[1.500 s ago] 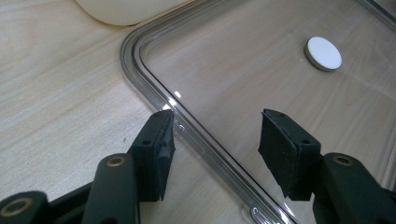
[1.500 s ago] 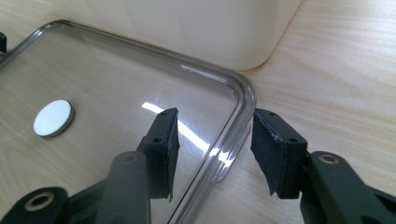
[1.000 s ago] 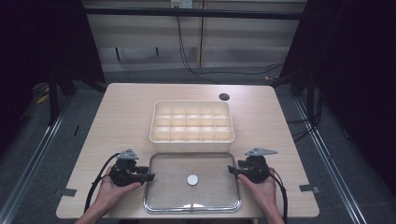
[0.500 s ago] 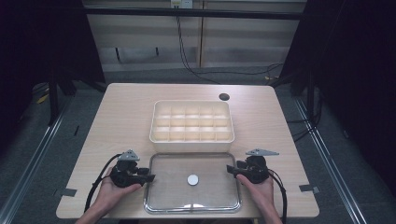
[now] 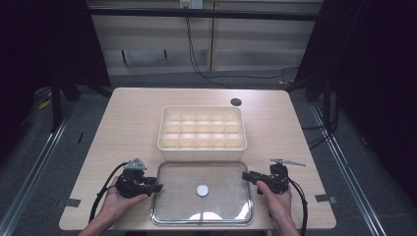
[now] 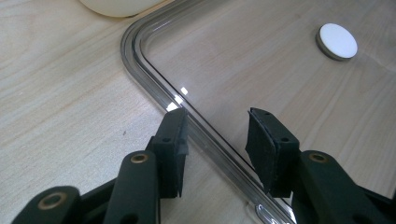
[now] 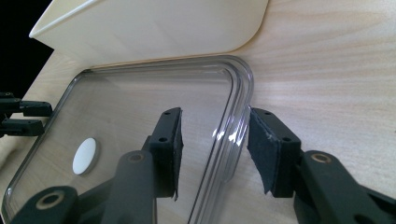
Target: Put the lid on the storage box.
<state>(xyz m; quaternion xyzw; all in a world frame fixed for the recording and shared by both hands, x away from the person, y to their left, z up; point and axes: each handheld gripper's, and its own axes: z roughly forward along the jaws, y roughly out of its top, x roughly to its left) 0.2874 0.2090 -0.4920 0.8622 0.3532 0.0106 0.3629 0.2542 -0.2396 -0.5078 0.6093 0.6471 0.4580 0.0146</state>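
- A clear lid (image 5: 216, 206) with a white round knob (image 5: 202, 190) is lying flat on the wooden worktop (image 5: 128, 128), just in front of a cream compartment tray (image 5: 201, 129).
- The left hand-held gripper (image 5: 156, 187) is sitting at the lid's left edge, its jaws spread apart and straddling the raised rim (image 6: 196, 122) without pinching it, as the left gripper view shows.
- The right hand-held gripper (image 5: 247, 177) is sitting at the lid's right edge, jaws likewise parted on either side of the rim (image 7: 232, 135), near the rounded far corner.
- Both of the person's hands are resting on the worktop at its near edge.
- A dark round hole (image 5: 236, 102) is showing in the worktop beyond the tray.
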